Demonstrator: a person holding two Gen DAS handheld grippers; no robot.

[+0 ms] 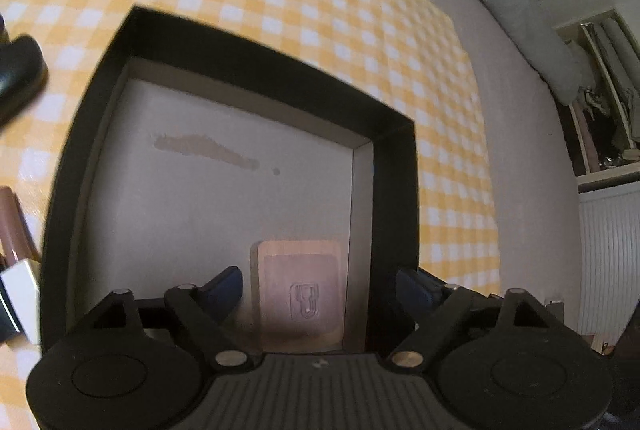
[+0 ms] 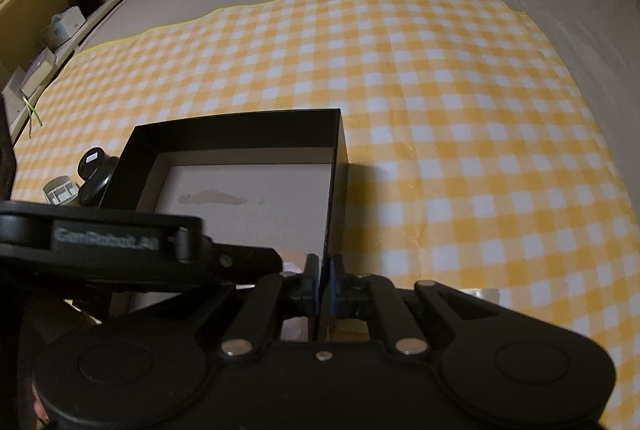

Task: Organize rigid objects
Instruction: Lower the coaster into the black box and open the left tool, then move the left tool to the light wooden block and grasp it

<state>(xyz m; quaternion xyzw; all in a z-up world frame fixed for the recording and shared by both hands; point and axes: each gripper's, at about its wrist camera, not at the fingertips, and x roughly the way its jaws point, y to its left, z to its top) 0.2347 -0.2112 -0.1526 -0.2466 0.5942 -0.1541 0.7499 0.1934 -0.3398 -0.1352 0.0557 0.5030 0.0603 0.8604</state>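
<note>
A black open box (image 1: 256, 54) with a pale stained floor lies on the yellow checked cloth. On its floor, in the near right corner, a flat pink case (image 1: 300, 294) with an embossed mark lies flat. My left gripper (image 1: 320, 280) hangs over it, open, blue pads either side of the case and not touching it. In the right wrist view my right gripper (image 2: 323, 270) is shut on the right wall of the box (image 2: 240, 130). The left tool's black housing (image 2: 104, 234) reaches into the box from the left, and a sliver of the pink case (image 2: 294, 256) shows beyond it.
Left of the box lie two round black jars (image 2: 93, 160), a small white tray (image 2: 60, 192), a brown tube (image 1: 12, 226) and a white block (image 1: 20, 294). The checked cloth (image 2: 440, 110) covers a grey bed. A wooden shelf (image 2: 48, 30) runs along the left.
</note>
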